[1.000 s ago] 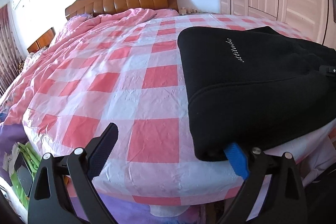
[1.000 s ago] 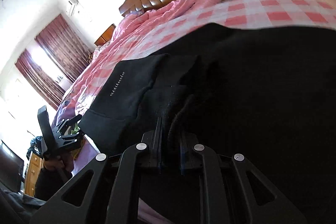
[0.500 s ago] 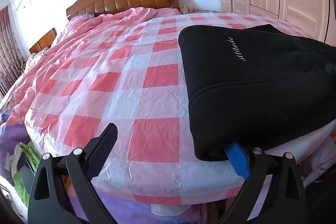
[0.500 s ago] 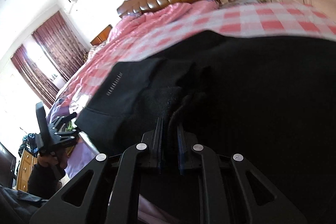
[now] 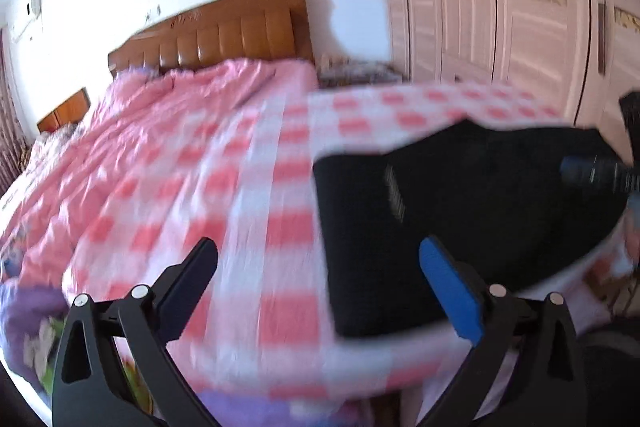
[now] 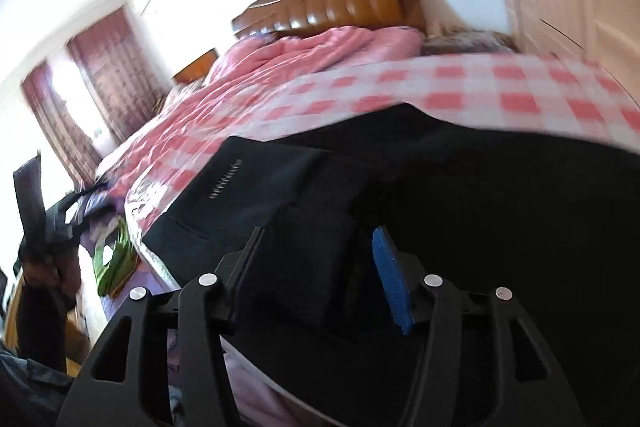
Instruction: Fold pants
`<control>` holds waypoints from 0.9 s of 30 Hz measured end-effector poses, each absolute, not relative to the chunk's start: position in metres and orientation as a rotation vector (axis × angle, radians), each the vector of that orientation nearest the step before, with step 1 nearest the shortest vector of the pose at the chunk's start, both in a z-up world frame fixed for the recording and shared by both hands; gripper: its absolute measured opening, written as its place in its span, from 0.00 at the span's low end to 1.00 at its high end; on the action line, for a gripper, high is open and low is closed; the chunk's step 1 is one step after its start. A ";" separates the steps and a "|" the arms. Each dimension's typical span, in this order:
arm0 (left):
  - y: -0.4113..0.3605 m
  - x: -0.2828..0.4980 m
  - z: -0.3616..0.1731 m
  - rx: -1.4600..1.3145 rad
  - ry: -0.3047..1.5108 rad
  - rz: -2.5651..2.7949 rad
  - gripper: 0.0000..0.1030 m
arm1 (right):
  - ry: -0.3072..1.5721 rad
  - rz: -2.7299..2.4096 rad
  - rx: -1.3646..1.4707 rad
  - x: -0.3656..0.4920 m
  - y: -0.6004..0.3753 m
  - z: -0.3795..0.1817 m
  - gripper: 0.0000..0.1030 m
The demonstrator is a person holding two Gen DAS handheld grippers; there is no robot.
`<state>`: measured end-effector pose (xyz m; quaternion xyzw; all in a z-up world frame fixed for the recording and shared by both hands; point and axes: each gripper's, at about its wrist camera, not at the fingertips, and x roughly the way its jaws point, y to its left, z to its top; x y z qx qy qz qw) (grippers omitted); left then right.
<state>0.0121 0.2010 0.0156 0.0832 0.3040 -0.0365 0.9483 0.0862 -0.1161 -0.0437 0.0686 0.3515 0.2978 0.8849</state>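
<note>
Pants lie folded flat on my bed, on the checked sheet at its near corner, one edge overhanging. My left gripper hangs above that corner with its fingers spread wide and nothing between them, clear of the cloth. My right gripper has just been opening; its fingers now stand apart with a thick fold of the pants between them, pads off the cloth. Both views are blurred. Headboard and wardrobe stand behind.
</note>
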 end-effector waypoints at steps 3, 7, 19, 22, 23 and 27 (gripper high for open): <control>0.170 0.060 0.018 0.187 0.649 -0.142 0.98 | 0.730 0.661 0.003 0.090 -0.072 -0.043 0.52; 0.133 0.129 -0.007 0.142 0.750 -0.261 0.98 | 0.739 0.645 -0.185 0.085 -0.039 -0.064 0.52; 0.146 0.181 -0.070 0.084 0.897 -0.108 0.97 | 0.708 0.676 -0.135 0.080 -0.055 -0.082 0.53; 0.142 0.178 -0.070 0.130 0.886 -0.091 0.97 | 0.710 0.677 -0.130 0.081 -0.055 -0.082 0.53; 0.142 0.178 -0.069 0.135 0.884 -0.089 0.97 | 0.709 0.677 -0.129 0.081 -0.055 -0.082 0.53; 0.146 0.178 -0.068 0.119 0.881 -0.092 0.97 | 0.702 0.682 -0.118 0.084 -0.057 -0.084 0.53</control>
